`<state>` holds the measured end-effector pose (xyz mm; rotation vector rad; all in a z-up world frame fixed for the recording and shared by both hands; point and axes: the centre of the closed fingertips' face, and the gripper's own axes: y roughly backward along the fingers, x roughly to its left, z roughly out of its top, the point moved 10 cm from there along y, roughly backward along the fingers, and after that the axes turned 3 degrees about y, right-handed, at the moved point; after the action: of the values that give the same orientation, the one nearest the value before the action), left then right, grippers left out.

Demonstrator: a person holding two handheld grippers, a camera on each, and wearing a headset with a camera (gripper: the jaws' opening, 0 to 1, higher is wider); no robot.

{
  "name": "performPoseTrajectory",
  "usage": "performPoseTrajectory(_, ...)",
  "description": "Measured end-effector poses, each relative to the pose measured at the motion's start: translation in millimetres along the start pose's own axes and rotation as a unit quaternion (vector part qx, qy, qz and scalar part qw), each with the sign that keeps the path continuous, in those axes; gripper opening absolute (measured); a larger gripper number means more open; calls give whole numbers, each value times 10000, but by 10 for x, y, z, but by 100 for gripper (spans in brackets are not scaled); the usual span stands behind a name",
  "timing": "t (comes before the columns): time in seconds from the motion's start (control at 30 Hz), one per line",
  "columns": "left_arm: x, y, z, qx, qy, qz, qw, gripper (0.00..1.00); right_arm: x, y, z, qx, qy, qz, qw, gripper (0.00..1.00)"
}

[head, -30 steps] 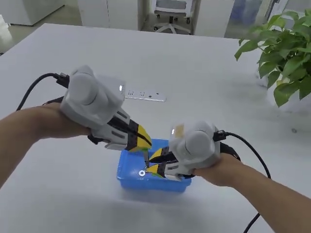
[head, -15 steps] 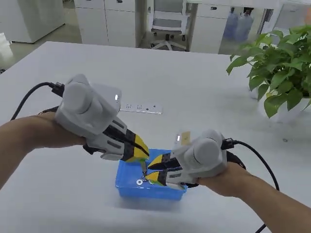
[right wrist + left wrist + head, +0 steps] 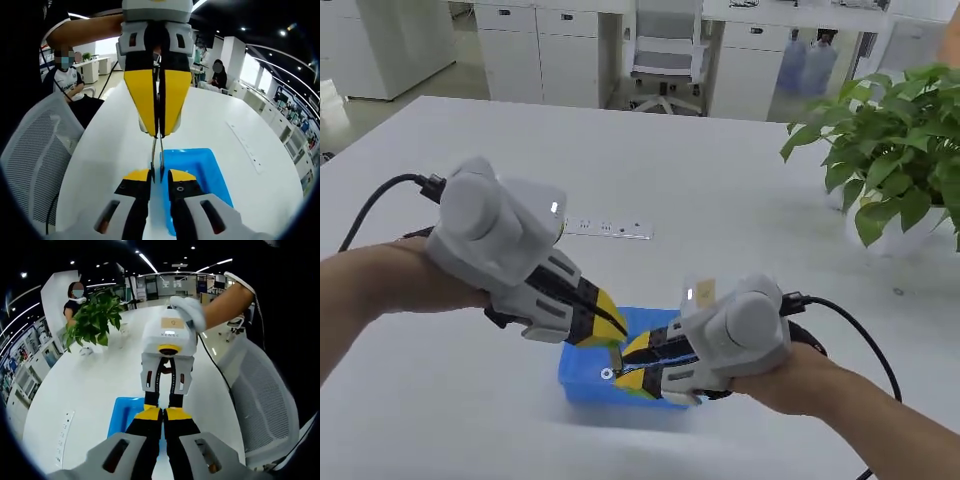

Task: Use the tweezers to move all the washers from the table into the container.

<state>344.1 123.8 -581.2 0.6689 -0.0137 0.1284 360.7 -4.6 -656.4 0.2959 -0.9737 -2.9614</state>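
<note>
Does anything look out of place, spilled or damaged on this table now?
Nothing stands out. The blue container sits flat on the table with a washer inside it, and the tweezers in the left gripper look unbent.

Both pairs of jaws are hiding much of the blue container (image 3: 577, 372); the tweezers (image 3: 156, 150) tips, between the jaws of the right gripper (image 3: 159, 176), are appearing too small to read.

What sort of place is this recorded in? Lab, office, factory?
Most likely an office: a wheeled desk chair and white cabinets behind the white table, plus a potted plant.
</note>
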Motion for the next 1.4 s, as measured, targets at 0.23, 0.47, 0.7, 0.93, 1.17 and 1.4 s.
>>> performPoseTrajectory(0.23,-25,-15,6,-76,18,-31,10000,5,56,21,-1,-32,47,65,10000,11)
performPoseTrajectory(0.47,-43,-10,8,-132,54,-27,9999,5,82,47,-6,-39,51,-36,10000,8)
performPoseTrajectory(0.7,-88,5,-33,-98,102,-13,9999,5,137,77,-16,49,39,-85,9999,7)
performPoseTrajectory(0.93,-145,-6,-105,87,98,-11,9999,5,201,87,-42,210,69,-65,9997,6)
performPoseTrajectory(1.17,-180,-43,-243,545,8,-11,9985,5,248,87,-90,427,217,-49,9988,5)
performPoseTrajectory(1.4,-213,-131,-394,954,-103,16,9954,5,276,76,-87,549,331,-31,9979,5)
